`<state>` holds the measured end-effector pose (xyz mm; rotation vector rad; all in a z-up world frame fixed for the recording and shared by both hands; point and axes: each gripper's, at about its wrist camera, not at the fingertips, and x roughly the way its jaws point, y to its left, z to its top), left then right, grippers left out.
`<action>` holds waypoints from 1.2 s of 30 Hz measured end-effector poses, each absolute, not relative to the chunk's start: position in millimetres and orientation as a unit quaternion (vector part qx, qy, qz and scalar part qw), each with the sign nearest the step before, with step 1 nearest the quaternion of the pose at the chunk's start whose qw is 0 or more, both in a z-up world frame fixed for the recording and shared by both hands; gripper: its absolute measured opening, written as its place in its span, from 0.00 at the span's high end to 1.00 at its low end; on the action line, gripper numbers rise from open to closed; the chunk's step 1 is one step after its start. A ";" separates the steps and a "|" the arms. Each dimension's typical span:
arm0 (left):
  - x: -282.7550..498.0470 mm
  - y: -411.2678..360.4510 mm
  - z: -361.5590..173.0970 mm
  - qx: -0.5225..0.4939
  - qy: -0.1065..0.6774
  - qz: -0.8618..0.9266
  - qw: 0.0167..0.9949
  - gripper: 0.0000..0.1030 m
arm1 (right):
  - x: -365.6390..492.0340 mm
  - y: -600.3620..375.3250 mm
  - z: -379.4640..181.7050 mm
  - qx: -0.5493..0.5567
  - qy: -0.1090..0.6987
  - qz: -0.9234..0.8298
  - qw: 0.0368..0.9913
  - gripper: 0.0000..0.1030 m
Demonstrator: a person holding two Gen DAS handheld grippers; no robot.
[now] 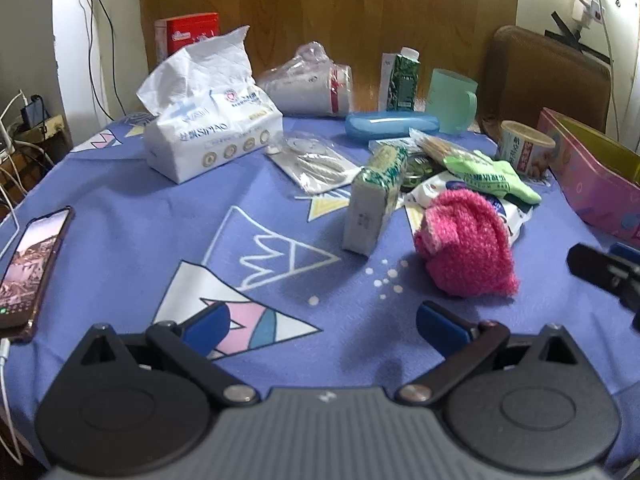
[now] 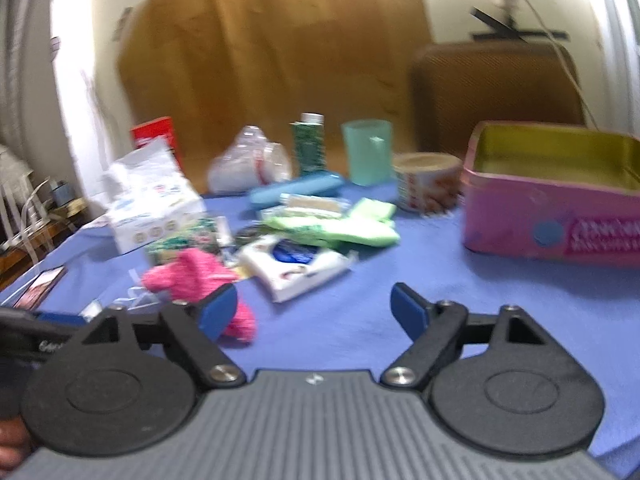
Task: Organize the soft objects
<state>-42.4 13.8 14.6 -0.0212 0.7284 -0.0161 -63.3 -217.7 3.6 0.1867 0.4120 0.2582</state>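
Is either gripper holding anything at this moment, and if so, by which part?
Nothing is held. The left gripper and right gripper both stand open over the tablecloth; the pink fuzzy sock lies untouched.

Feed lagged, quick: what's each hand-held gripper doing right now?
Left hand-held gripper: open, holding nothing.
Right hand-held gripper: open, holding nothing.

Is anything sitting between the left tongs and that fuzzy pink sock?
Nothing visible does. The left tongs are open over bare blue patterned tablecloth, and the fuzzy pink sock lies just ahead to their right with only cloth between. The green-and-white carton lying beside it is off that line.
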 end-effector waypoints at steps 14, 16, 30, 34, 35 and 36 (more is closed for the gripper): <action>-43.4 14.7 10.9 -0.017 0.362 -0.013 0.932 0.00 | -71.8 -196.5 0.8 0.045 0.194 0.155 0.968 0.36; -43.2 14.2 10.7 -0.017 0.364 -0.013 0.931 0.00 | -72.2 -196.8 -0.5 0.046 0.195 0.158 0.967 0.37; -40.2 12.2 6.9 -0.018 0.372 -0.021 0.928 0.00 | -67.8 -195.8 -6.0 0.044 0.209 0.164 0.963 0.37; -39.0 11.5 5.5 -0.019 0.375 -0.023 0.927 0.00 | -66.1 -195.7 -8.3 0.044 0.212 0.166 0.962 0.37; -38.9 11.5 5.1 -0.019 0.375 -0.024 0.927 0.00 | -65.7 -195.6 -8.7 0.044 0.213 0.166 0.962 0.37; -38.4 11.5 4.8 -0.019 0.375 -0.025 0.926 0.00 | -65.7 -195.6 -8.8 0.044 0.213 0.166 0.962 0.37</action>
